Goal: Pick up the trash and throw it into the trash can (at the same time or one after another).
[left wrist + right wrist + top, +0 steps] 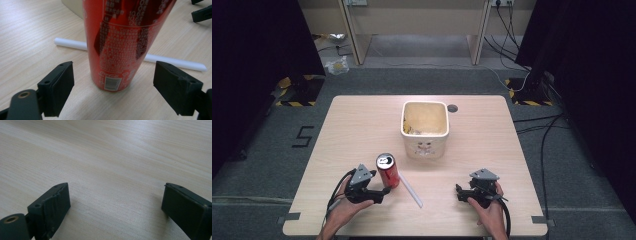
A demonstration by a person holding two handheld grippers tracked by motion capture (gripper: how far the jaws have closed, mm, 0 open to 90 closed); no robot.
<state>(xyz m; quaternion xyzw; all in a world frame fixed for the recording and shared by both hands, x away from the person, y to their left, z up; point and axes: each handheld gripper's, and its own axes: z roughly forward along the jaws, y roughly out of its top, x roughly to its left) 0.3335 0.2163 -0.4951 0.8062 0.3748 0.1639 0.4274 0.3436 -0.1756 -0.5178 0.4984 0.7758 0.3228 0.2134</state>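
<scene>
Can: the red can (pixel 120 42) stands upright on the bench (pixel 362 125), near its front edge, left of centre.
Can and left tool: the left tool (pixel 113 85) is released, jaws spread wide to either side of the can's base, each with a clear gap; the can sits between them, untouched.
Straw: a white straw (pixel 175 62) lies flat just behind the can, partly hidden by it.
Right tool: the right tool (pixel 116 205) is released, jaws wide over bare wood, well apart from the can.
Bin: a cream bin (pixel 425 142) stands behind the can, mid-bench.
Cut off: the can's top in the left gripper view; its small print is too blurred to read.
</scene>
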